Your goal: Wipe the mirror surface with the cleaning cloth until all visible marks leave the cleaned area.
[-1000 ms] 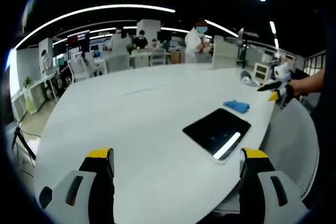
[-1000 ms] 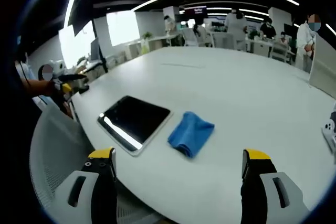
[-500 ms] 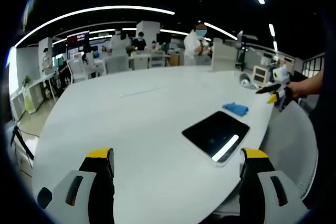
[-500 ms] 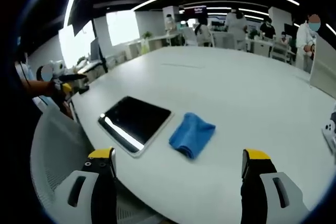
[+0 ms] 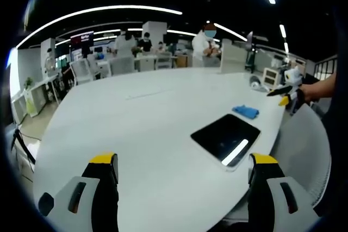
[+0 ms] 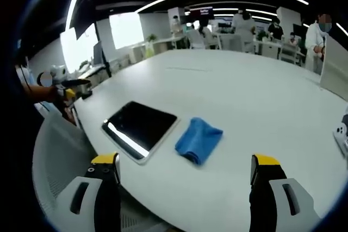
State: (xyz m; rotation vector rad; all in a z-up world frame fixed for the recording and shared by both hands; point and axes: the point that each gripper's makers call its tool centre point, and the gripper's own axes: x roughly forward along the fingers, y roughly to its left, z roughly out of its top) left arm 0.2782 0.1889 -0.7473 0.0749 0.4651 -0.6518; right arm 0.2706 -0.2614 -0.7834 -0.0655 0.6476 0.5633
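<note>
Looks like the very start: nothing picked up yet, wiping not begun. Both grippers hanging above the near edge of the big white oval worktop [image 6: 261, 96], each with yellow-tipped jaws spread wide and nothing between them: left gripper [image 5: 185, 167] and right gripper [image 6: 185, 167].

Next move, by my guess: bring the right gripper down on the folded blue cleaning cloth [image 6: 199, 139], since it sits straight ahead at about 12 o'clock between its jaws, then pinch it and carry it over to the mirror. Needs a decent bite on the top fold so it doesn't unravel.

Flat dark rectangular mirror with a pale frame [image 6: 140, 127] lying on the worktop at roughly 10 o'clock from the cloth, just beside it, not touching. In the left gripper view the same mirror [image 5: 226, 138] at about 1 o'clock, cloth [image 5: 245, 111] beyond it. Dark, glossy, with a bright strip of ceiling light reflected along one long edge. Marks on the glass: too small to tell from here.
</note>
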